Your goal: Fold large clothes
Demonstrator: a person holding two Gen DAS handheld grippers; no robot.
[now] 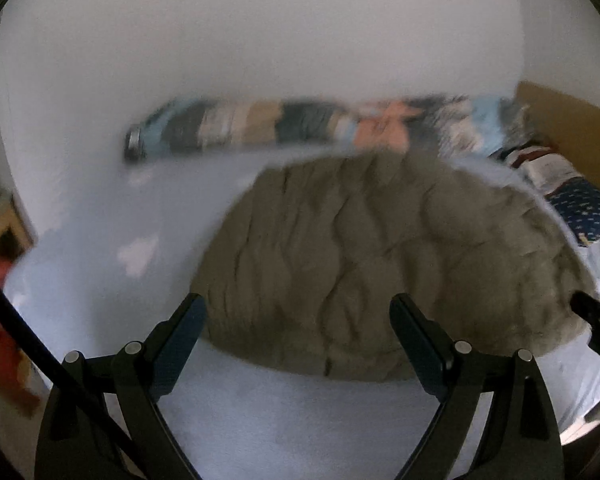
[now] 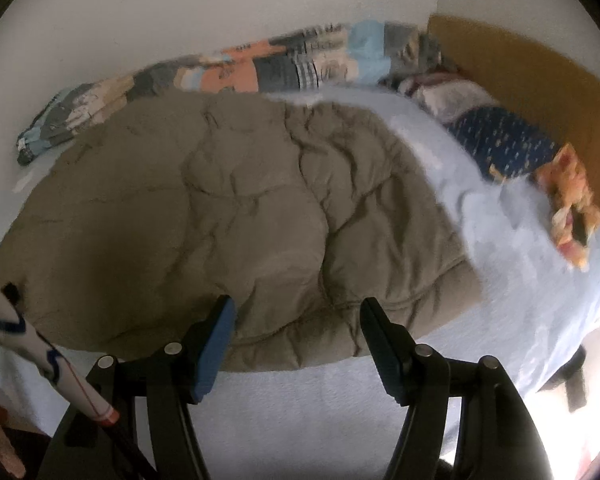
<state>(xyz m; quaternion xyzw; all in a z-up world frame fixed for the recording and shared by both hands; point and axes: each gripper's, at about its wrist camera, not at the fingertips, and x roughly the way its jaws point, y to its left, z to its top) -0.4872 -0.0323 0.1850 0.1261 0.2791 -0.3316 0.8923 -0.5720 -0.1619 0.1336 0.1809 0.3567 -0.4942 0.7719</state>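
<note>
A large olive-grey quilted garment (image 1: 380, 260) lies folded and rumpled on a bed with a pale blue sheet (image 1: 120, 220). It also fills the middle of the right wrist view (image 2: 228, 208). My left gripper (image 1: 298, 308) is open and empty, just above the garment's near edge. My right gripper (image 2: 298, 308) is open and empty, its fingertips at the garment's near edge. The tip of the right gripper shows at the right edge of the left wrist view (image 1: 596, 316).
A patchwork quilt (image 2: 220, 68) lies bunched along the white wall at the back. A navy patterned pillow (image 2: 508, 144) and an orange floral cloth (image 2: 572, 208) lie by a tan headboard (image 2: 540, 68). A white pole (image 2: 40, 352) crosses the lower left.
</note>
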